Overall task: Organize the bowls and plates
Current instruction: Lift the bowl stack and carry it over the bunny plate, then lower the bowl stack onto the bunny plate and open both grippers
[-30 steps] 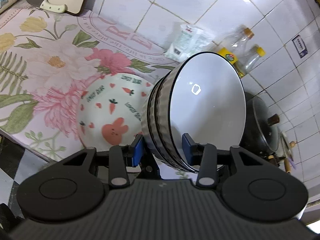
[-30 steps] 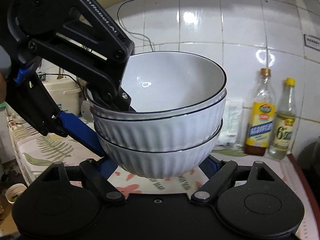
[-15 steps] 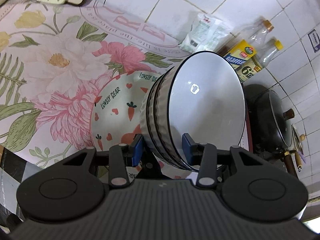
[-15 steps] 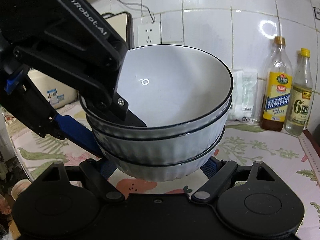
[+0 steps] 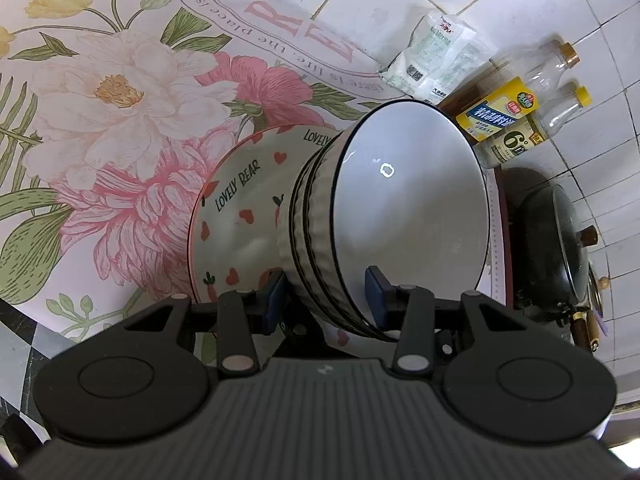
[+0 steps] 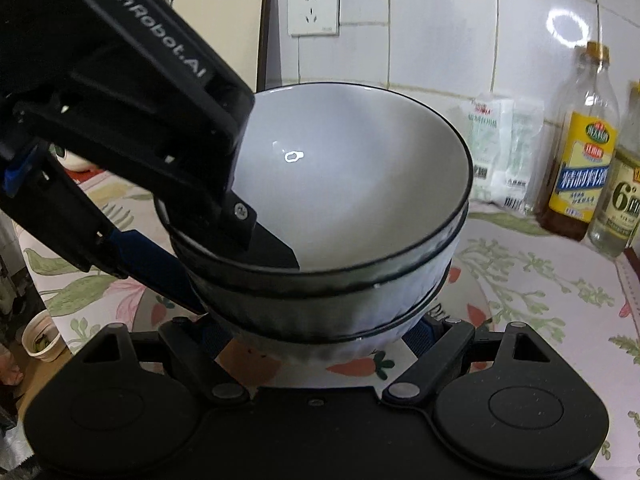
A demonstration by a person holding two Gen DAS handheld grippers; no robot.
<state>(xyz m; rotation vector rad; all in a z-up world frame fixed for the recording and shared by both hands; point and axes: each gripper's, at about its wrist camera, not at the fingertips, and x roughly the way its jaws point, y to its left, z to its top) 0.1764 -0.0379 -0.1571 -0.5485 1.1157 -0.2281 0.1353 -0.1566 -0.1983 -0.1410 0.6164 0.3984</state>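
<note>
We're carrying a stack of bowls (image 5: 384, 216) low over the cartoon plate (image 5: 244, 216) on the floral surface (image 5: 100, 92). Risk: stack sits tilted w/ three loose bowls, so a jolt could slide one out or chip the plate. Left claw (image 5: 326, 294) angles steeply down, pinching the near rim, one pad inside. Right claw (image 6: 320, 330) spreads wide, cradling the bottom bowl's sides.

Flowered mat (image 5: 120, 92): open left of plate (image 5: 236, 216), passage free. Bowl stack (image 5: 400, 208) fills space above plate. Two bottles (image 5: 520, 120), packet (image 5: 436, 56), pot (image 5: 560, 240) crowd wall side; socket (image 6: 314, 8) on tiles behind.
</note>
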